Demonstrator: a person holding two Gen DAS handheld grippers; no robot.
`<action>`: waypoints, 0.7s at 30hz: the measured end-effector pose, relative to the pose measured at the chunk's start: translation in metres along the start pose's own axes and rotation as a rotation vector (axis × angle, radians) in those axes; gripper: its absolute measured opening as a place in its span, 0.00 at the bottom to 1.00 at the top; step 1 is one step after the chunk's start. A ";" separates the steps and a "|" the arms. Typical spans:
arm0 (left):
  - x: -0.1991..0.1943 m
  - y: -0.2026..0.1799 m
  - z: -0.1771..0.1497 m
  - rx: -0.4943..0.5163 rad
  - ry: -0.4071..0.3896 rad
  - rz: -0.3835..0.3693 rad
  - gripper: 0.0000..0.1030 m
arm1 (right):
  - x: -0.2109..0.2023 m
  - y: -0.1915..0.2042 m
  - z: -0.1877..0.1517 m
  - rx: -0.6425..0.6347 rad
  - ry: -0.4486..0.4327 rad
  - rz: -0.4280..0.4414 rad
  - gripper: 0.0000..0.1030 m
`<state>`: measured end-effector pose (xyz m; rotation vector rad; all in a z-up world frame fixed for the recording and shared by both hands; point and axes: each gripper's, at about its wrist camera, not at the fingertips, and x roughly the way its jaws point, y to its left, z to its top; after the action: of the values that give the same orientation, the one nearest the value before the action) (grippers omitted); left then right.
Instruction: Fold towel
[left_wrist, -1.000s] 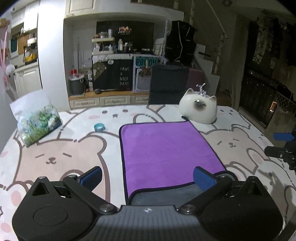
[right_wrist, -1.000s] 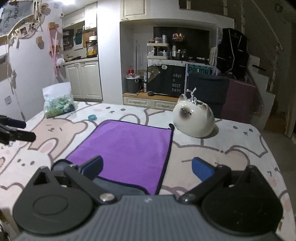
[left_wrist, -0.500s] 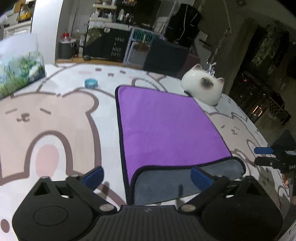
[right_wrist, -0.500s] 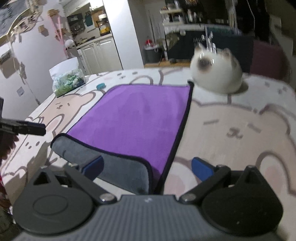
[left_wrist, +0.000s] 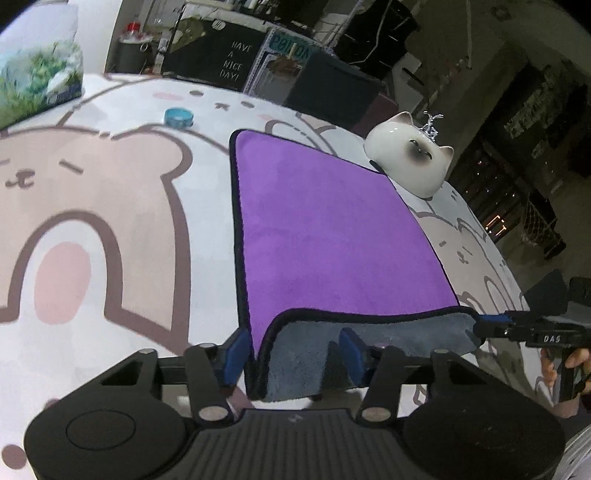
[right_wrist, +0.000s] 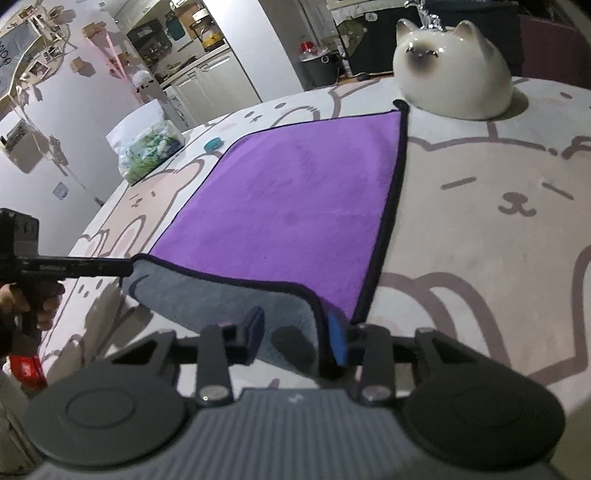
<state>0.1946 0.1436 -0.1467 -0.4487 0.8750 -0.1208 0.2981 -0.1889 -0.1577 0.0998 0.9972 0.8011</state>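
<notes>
Pinching the towel (left_wrist: 332, 229) corners, each claw (left_wrist: 291, 350) (right_wrist: 295, 336) sees the other's grip side-on.

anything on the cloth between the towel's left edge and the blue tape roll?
Nothing: in the left wrist view only bare bear-print tablecloth separates the towel from the tape roll.

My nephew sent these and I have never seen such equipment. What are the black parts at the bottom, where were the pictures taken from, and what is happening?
No robot here: a person holds a two-finger claw in each hand, with a camera on each looking forward along its fingers. One picture is from the left claw, the other from the right claw. Each claw pinches a near corner of the purple towel, turning its grey underside up to begin a fold. On the bear-print tablecloth also sit a white cat figurine, a small blue ring and a bag with green contents.
</notes>
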 end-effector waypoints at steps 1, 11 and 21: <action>0.000 0.002 -0.001 -0.006 0.002 -0.002 0.49 | 0.002 0.000 0.000 -0.001 0.008 0.001 0.39; -0.004 0.010 -0.009 -0.015 0.000 -0.028 0.46 | 0.006 -0.006 -0.008 0.016 0.047 -0.004 0.15; -0.006 0.015 -0.009 0.001 0.001 0.008 0.22 | 0.006 -0.007 -0.010 0.024 0.054 -0.012 0.10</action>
<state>0.1827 0.1551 -0.1542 -0.4438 0.8773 -0.1142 0.2960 -0.1926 -0.1704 0.0935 1.0576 0.7841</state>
